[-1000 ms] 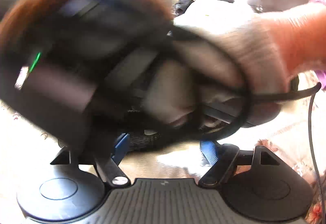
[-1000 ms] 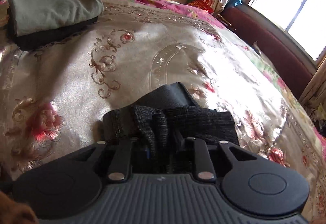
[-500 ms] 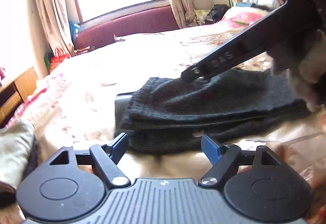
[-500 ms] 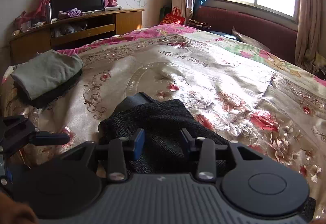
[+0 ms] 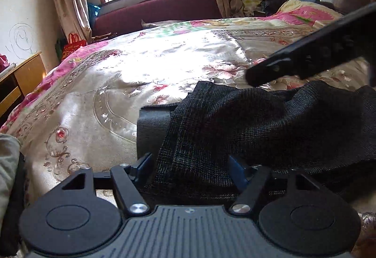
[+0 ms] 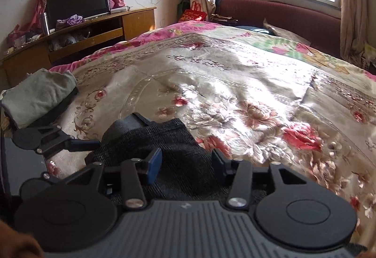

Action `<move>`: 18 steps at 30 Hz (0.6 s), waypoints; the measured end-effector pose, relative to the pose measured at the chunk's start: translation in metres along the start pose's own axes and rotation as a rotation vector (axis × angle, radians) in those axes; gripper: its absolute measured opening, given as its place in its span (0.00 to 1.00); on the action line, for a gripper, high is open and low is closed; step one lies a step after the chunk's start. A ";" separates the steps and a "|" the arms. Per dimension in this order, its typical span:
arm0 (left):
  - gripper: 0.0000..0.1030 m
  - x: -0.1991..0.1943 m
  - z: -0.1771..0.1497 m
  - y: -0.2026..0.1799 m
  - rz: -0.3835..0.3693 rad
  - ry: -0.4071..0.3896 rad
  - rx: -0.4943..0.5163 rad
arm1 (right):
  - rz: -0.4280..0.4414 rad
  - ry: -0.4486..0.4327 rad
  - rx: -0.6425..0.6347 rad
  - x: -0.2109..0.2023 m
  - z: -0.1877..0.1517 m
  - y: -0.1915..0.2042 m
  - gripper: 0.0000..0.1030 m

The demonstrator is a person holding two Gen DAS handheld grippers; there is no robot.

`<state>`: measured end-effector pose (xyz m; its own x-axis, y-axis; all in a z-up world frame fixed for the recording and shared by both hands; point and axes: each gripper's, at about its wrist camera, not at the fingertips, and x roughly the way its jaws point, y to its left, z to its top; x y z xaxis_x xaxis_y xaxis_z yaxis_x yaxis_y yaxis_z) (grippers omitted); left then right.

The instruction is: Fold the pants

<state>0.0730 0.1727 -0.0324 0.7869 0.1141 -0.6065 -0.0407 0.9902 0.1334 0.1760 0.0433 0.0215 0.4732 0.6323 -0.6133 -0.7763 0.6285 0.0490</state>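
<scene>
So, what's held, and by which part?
Right hand-held gripper, jaws just opening, holds nothing. Left hand-held gripper, just closing, straddles the near edge of the pants; grip unclear.

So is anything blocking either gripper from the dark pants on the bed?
Nothing visible. The dark pants lie right between the left gripper's open jaws, and the right gripper sits directly over the same fabric, jaws open too.

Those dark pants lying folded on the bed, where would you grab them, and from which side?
Probably the near folded edge of the dark pants, coming in low from the front. The layers stack thick there and face the left gripper, whose jaws already straddle that edge, so both fingers could close over every layer. The far side ends in a smooth black waistband.
</scene>
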 end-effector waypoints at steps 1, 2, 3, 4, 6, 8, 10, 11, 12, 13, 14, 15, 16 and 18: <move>0.69 -0.001 -0.001 -0.001 0.014 -0.004 -0.002 | 0.025 0.022 -0.005 0.016 0.008 -0.001 0.54; 0.62 0.001 -0.001 -0.003 0.026 -0.006 -0.005 | 0.048 0.055 -0.008 0.033 0.015 -0.003 0.54; 0.59 0.000 -0.002 -0.003 0.023 -0.006 -0.016 | 0.064 0.095 -0.004 0.050 0.019 -0.007 0.54; 0.54 0.000 -0.001 -0.001 0.007 -0.007 -0.034 | 0.079 0.131 0.011 0.065 0.022 -0.011 0.54; 0.53 -0.002 0.000 0.005 -0.011 -0.008 -0.073 | 0.144 0.180 0.083 0.087 0.025 -0.024 0.54; 0.53 -0.002 -0.001 0.010 -0.032 -0.008 -0.105 | 0.219 0.197 0.154 0.096 0.028 -0.034 0.52; 0.53 0.001 -0.004 0.014 -0.045 -0.011 -0.115 | 0.246 0.221 0.128 0.098 0.029 -0.031 0.46; 0.54 0.002 -0.005 0.015 -0.055 -0.003 -0.114 | 0.254 0.231 0.099 0.097 0.028 -0.028 0.46; 0.55 0.004 -0.007 0.016 -0.069 0.013 -0.111 | 0.270 0.232 0.062 0.095 0.028 -0.026 0.47; 0.57 0.005 -0.008 0.017 -0.075 0.019 -0.113 | 0.282 0.236 0.043 0.095 0.029 -0.026 0.47; 0.57 0.005 -0.010 0.016 -0.074 0.015 -0.119 | 0.298 0.247 0.040 0.096 0.031 -0.028 0.47; 0.57 0.005 -0.010 0.015 -0.071 0.011 -0.116 | 0.316 0.260 0.038 0.097 0.034 -0.029 0.47; 0.57 0.004 -0.011 0.014 -0.064 0.005 -0.108 | 0.325 0.271 0.024 0.098 0.036 -0.028 0.47; 0.57 0.001 -0.011 0.011 -0.054 -0.006 -0.100 | 0.357 0.292 -0.062 0.095 0.040 -0.023 0.48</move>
<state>0.0663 0.1848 -0.0400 0.7930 0.0606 -0.6062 -0.0595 0.9980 0.0220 0.2551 0.1068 -0.0064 0.0414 0.6447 -0.7633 -0.8969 0.3607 0.2560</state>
